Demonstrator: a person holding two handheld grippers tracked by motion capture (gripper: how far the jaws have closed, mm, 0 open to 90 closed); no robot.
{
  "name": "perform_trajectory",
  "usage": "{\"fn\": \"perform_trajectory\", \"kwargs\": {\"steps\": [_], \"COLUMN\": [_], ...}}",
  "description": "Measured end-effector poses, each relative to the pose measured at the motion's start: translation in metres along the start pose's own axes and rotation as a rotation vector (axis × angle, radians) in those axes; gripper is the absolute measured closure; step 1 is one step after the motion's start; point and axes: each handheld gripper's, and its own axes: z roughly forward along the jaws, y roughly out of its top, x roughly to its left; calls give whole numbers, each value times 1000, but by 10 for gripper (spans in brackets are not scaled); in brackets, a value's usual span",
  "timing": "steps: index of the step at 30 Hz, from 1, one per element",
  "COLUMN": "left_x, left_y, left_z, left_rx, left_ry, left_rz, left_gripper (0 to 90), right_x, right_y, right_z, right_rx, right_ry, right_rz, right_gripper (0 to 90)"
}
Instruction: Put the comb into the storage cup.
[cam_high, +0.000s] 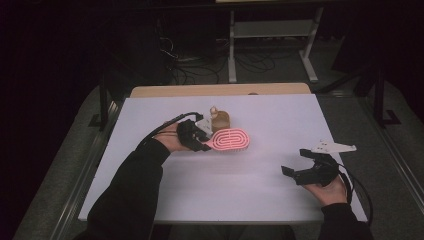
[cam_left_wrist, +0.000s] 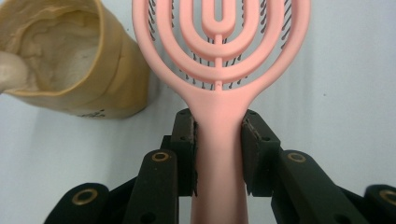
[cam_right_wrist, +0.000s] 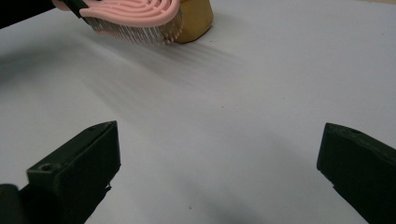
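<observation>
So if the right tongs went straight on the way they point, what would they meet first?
Probably bare white tabletop at first; farther along that line, the pink plastic hairbrush held by the left tongs, with the tan container behind. Depth is uncertain.

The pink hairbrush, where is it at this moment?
In the high view the pink hairbrush is left of the table's middle, its handle clamped in the left tool, just in front of the tan container.
</observation>
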Motion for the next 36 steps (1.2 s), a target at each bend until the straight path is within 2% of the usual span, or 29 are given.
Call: {"fn": "perform_trajectory", "kwargs": {"steps": [13,21,26,31,36], "left_x": [-2,-2,-3,-3,-7], "left_y": [-1,0,4,6,7], "left_z": [-19,-31,-41,-51,-62], "left_rx": [-21,-16,-21,-40,-26], "left_ry": [27,42,53,55,69], "left_rz": [-3,-8,7,-11,-12], "left_gripper": [694,694,693,694,694], "right_x": [0,1,1,1,2], "right_y": [0,0,0,0,1], "right_z": [1,1,1,1,1], "right_rx": [3,4,2,1,-1], "right_ry": [1,4,5,8,13], "right_rz": [4,4,6,5,2], "right_gripper": [0,0,0,0,0]}}
